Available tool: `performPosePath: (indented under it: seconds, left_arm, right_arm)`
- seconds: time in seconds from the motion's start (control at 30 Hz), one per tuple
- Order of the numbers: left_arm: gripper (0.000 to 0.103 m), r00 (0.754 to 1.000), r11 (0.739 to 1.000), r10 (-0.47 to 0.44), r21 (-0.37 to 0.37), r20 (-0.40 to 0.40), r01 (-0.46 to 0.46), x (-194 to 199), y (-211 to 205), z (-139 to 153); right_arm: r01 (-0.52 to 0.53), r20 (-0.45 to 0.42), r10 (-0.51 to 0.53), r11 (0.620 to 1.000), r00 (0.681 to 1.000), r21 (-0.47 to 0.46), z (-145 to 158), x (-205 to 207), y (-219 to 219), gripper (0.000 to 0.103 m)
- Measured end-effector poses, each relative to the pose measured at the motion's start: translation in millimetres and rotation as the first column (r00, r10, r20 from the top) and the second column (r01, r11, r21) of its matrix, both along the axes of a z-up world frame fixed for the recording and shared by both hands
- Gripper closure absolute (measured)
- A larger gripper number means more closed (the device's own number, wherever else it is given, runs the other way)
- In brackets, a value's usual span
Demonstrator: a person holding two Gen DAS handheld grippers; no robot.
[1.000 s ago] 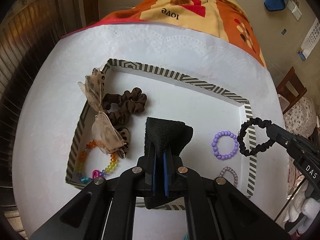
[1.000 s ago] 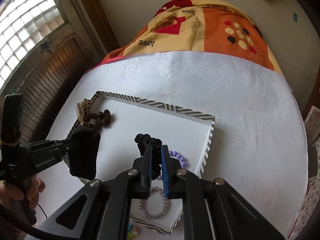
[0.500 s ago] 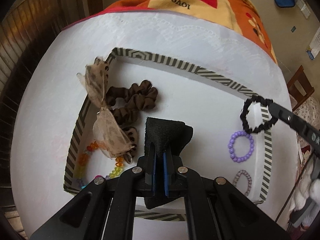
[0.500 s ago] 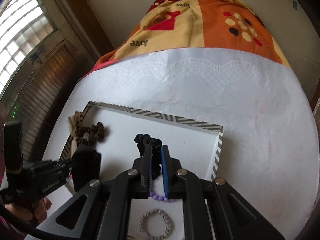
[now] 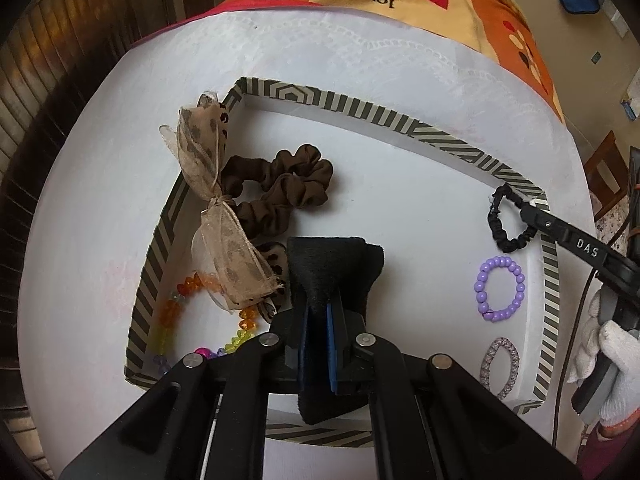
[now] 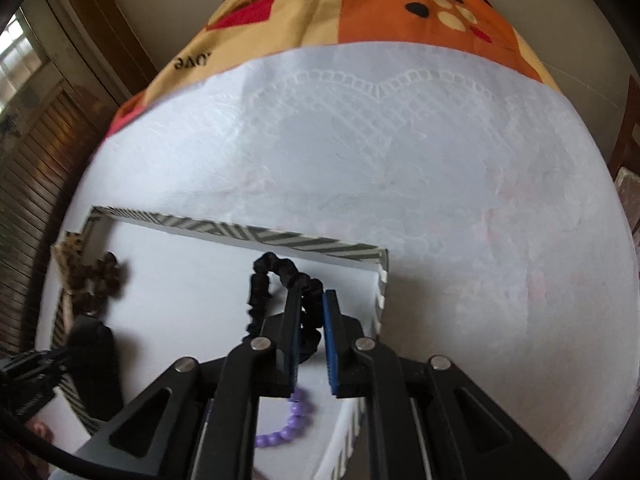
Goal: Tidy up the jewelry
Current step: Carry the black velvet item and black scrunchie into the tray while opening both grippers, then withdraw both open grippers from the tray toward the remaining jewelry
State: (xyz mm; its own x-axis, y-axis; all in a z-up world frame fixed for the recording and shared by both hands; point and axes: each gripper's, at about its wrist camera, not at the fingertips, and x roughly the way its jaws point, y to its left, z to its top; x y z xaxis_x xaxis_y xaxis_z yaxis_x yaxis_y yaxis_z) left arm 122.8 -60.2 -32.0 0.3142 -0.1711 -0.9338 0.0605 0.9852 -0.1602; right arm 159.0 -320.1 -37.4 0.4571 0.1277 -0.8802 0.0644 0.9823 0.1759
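Note:
A shallow white tray with a striped rim point(image 5: 360, 110) lies on the white table. My left gripper point(image 5: 318, 300) is shut on a black velvet piece point(image 5: 332, 264) over the tray's near middle. My right gripper point(image 6: 312, 296) has its fingers slightly parted around a thin black hair tie point(image 6: 266, 280), which hangs loosely between them near the tray's far right corner point(image 6: 380, 256); the tie also shows in the left wrist view point(image 5: 506, 220). In the tray lie a brown scrunchie point(image 5: 280, 192), a leopard-print bow point(image 5: 218, 216), an orange-yellow bead bracelet point(image 5: 172, 312), a purple bead bracelet point(image 5: 500, 288) and a sparkly pink ring band point(image 5: 500, 364).
An orange patterned blanket point(image 6: 360, 4) covers the far end of the table. A wooden chair point(image 5: 608, 168) stands at the right. A gloved hand point(image 5: 608, 364) holds the right gripper's handle. Dark wooden shutters point(image 6: 36, 152) are at the left.
My right gripper has carried the black hair tie toward the tray's far right corner, and its fingers have parted a little. My left gripper has stayed shut on the velvet piece.

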Motion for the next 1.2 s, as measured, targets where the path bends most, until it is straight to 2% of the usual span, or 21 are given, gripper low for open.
performPosePath:
  seconds: [0.07,0.1,0.2,0.37,0.57,0.77,1.03,1.2]
  left_arm:
    - [0.099,1.000,1.000,-0.002,-0.002,-0.003,0.002,0,-1,0]
    - [0.093,1.000,1.000,-0.003,-0.006,-0.005,0.003,0,-2,1]
    - [0.077,1.000,1.000,0.001,-0.010,-0.001,-0.001,-3,-3,5]
    - [0.075,1.000,1.000,-0.004,-0.003,0.025,0.004,-14,-6,17]
    - [0.075,0.998,1.000,-0.017,0.022,0.059,0.016,-33,-9,31]
    - [0.075,0.996,1.000,-0.019,0.001,0.085,0.019,-57,-10,43]
    - [0.075,0.991,0.999,-0.049,-0.003,0.126,0.050,-90,-12,62]
    - [0.075,0.987,0.996,-0.086,0.020,0.136,0.084,-113,-19,67]
  right_arm:
    - [-0.005,0.008,0.005,1.000,1.000,-0.004,2,-2,1,0.085]
    - [-0.009,0.014,0.009,1.000,1.000,-0.003,4,-4,1,0.083]
    - [-0.023,0.032,0.023,1.000,0.999,0.006,14,-14,3,0.068]
    - [-0.042,0.064,0.042,0.999,0.997,0.000,35,-40,9,0.067]
    - [-0.019,0.101,0.016,0.999,0.995,0.026,58,-79,15,0.061]
    - [-0.012,0.103,0.008,0.999,0.995,0.037,70,-116,28,0.056]
    - [-0.035,0.121,0.034,0.999,0.992,0.003,86,-169,44,0.053]
    - [-0.041,0.137,0.043,0.999,0.990,-0.022,98,-198,51,0.053]
